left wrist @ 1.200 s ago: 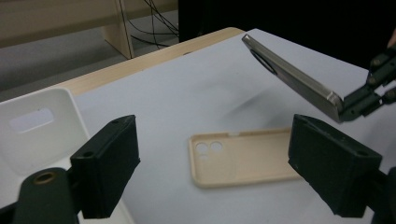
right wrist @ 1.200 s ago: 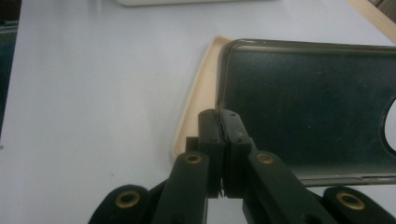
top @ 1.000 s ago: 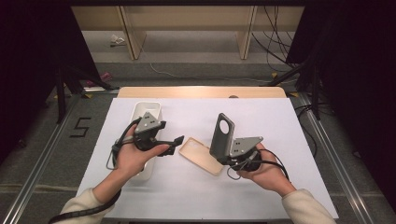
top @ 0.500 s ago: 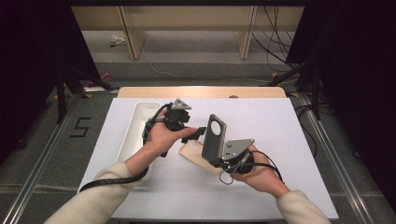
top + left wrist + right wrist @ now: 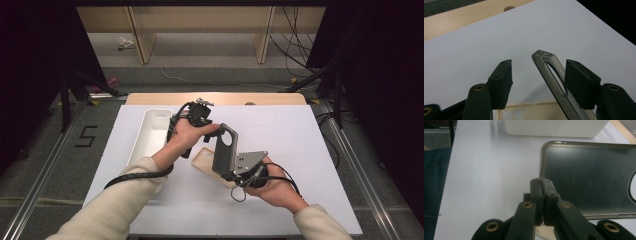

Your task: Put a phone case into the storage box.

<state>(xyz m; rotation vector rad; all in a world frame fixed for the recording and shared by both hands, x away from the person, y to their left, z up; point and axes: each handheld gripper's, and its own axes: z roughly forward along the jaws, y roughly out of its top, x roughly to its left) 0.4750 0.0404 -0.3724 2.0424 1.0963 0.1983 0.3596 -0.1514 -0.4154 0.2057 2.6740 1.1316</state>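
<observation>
A dark translucent phone case [image 5: 225, 147] stands upright over the white table, with my right gripper [image 5: 225, 173] shut on its lower edge. In the right gripper view the jaws [image 5: 541, 181] pinch the dark case [image 5: 586, 177] at its rim. My left gripper [image 5: 216, 131] reaches in from the left at the case's top. Its jaws [image 5: 538, 64] have just been closing and straddle the dark case's edge [image 5: 549, 72]: the right pad [image 5: 579, 85] lies close beside it, the left pad [image 5: 501, 81] stands apart. A beige phone case [image 5: 206, 159] lies flat underneath.
A white oblong tray [image 5: 152, 131] sits at the table's left, behind my left forearm. The white table top [image 5: 300, 150] spreads out to the right, with a wooden strip [image 5: 270, 98] along its far edge. Cables trail from both grippers.
My left hand has moved right from beside the tray to the dark case's top, and its jaws have narrowed around the edge. The right gripper has tipped the case more upright.
</observation>
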